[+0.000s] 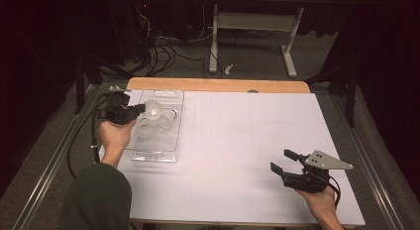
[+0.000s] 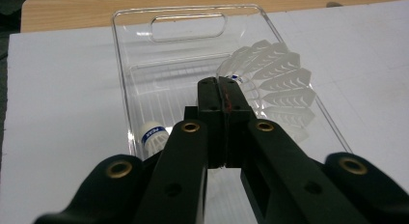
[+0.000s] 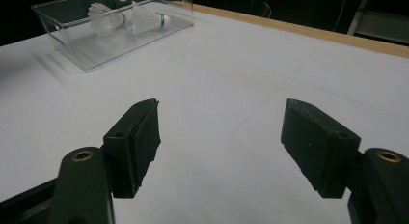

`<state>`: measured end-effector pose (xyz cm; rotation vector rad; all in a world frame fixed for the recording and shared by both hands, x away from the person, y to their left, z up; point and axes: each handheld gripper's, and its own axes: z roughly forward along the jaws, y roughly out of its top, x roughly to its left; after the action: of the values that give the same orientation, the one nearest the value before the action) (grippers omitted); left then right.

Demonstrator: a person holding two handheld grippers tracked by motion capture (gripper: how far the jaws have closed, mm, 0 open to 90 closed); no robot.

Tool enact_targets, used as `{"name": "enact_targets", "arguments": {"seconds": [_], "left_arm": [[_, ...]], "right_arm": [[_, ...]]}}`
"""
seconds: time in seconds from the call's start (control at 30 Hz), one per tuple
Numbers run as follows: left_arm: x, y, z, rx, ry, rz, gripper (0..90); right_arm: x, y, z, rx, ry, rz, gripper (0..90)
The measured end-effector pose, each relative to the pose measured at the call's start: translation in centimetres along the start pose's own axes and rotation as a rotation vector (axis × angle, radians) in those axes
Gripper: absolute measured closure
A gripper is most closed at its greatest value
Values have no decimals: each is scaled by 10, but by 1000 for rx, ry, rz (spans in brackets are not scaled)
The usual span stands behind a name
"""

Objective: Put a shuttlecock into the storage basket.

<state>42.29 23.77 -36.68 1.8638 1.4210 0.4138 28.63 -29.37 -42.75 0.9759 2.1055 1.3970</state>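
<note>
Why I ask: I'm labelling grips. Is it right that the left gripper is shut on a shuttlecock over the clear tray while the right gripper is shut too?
Not quite: the right gripper is open, its jaws wide apart in the right gripper view. The left gripper is shut on a shuttlecock over the clear tray.

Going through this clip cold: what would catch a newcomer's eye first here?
Most striking is the clear plastic bin at the left of the white table, with white shuttlecocks inside. The left gripper hangs over it, jaws pinched shut on the feather skirt of one shuttlecock. At the near right, the right gripper sits low over bare table with its jaws wide apart and nothing between them.
</note>
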Motion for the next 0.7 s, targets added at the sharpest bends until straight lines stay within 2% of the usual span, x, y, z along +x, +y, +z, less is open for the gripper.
{"name": "enact_targets", "arguments": {"seconds": [0.13,0.6,0.63,0.7], "left_arm": [[-1,0,4,7,33,36,896],[5,2,19,23,84,29,889],[4,2,20,20,85,31,864],[3,2,19,7,85,43,755]], "right_arm": [[0,-1,-1,2,-4,2,303],[-1,-2,-2,4,-7,2,303],[-1,-2,-2,3,-7,5,303],[-1,-2,-3,-1,-7,6,303]]}}
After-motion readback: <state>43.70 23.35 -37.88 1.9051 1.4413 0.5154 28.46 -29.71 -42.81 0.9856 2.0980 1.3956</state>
